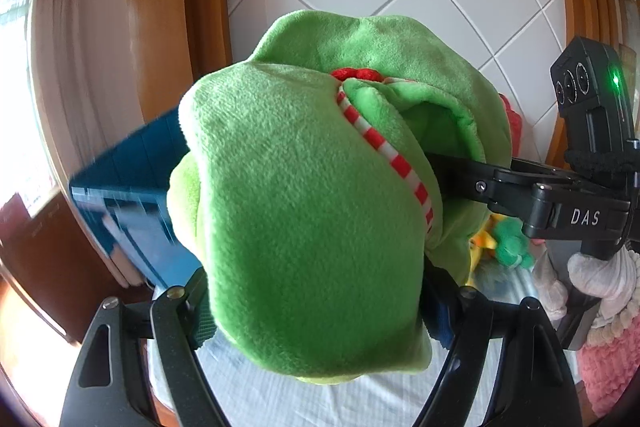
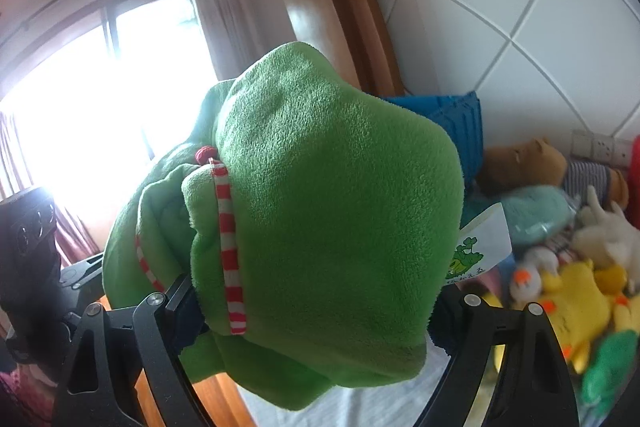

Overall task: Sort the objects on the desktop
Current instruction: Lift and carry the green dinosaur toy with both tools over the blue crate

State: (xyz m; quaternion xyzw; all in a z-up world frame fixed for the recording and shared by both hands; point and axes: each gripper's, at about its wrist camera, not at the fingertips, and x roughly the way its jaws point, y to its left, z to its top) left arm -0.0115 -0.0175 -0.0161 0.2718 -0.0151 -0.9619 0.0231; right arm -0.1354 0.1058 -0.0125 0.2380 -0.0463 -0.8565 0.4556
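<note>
Your left gripper (image 1: 316, 307) and right gripper (image 2: 316, 311) both clamp the big green plush toy (image 1: 304, 195), which fills the middle of each frame, lifted before the blue bin (image 1: 132, 195) at left.

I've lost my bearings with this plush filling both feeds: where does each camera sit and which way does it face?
Left wrist: on the left gripper, looking along its fingers at the big green plush toy with red-and-white striped trim it clamps; blue plastic crate behind, right gripper and a white-gloved hand at right.
Right wrist: on the right gripper, clamping the same toy; window beyond, pile of soft toys at right, left gripper's body at left.
Shared: the toy, the crate, tiled wall.
</note>
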